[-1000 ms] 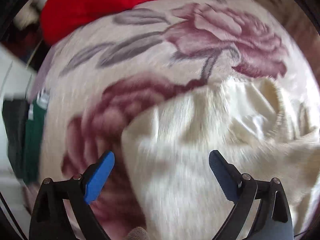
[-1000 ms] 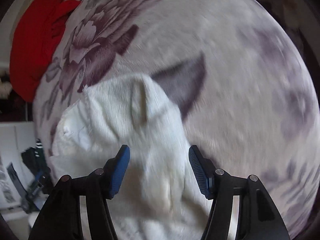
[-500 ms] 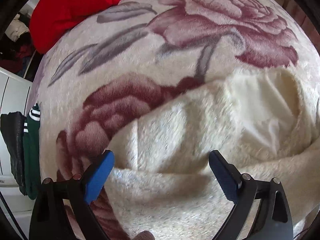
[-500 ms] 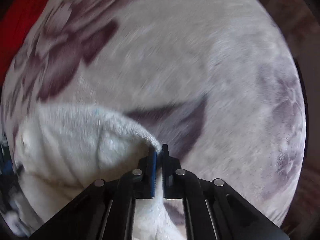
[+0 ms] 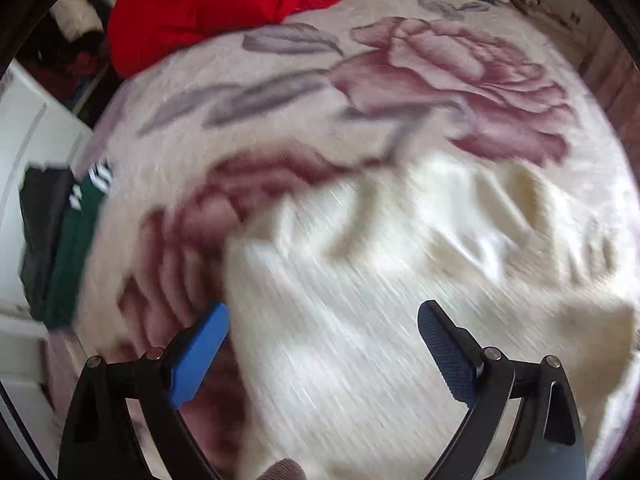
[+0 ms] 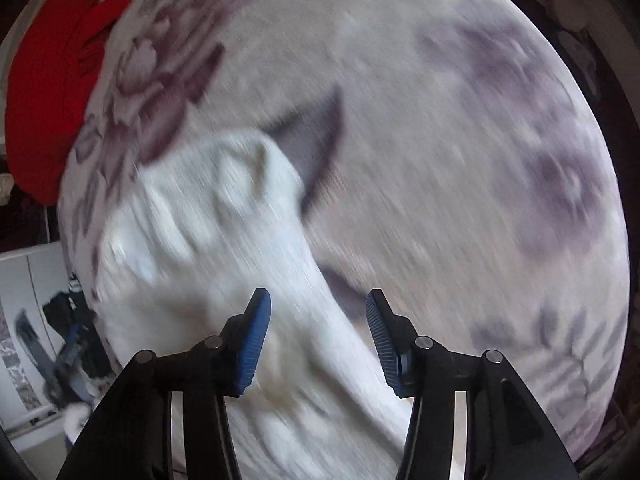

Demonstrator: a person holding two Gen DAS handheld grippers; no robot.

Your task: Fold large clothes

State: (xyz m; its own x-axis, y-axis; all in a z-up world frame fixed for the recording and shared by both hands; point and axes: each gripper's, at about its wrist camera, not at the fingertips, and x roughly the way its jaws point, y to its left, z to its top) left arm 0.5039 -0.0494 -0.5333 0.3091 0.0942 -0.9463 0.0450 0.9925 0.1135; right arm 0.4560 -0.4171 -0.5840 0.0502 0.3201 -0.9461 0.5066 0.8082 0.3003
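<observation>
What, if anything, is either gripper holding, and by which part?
Nothing. Both grippers, left and right, stand open above the cream garment; the right jaws are opening.

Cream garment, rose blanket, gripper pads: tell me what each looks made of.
Cream garment: a soft, fuzzy knit or fleece, going by its matte nap and limp folds; blur hides the weave. Rose blanket: plush, short-pile fabric with a printed flower, faintly sheeny. Pads: blue ribbed rubber or plastic on black frames, likely plastic. The right gripper is opening over the garment.
</observation>
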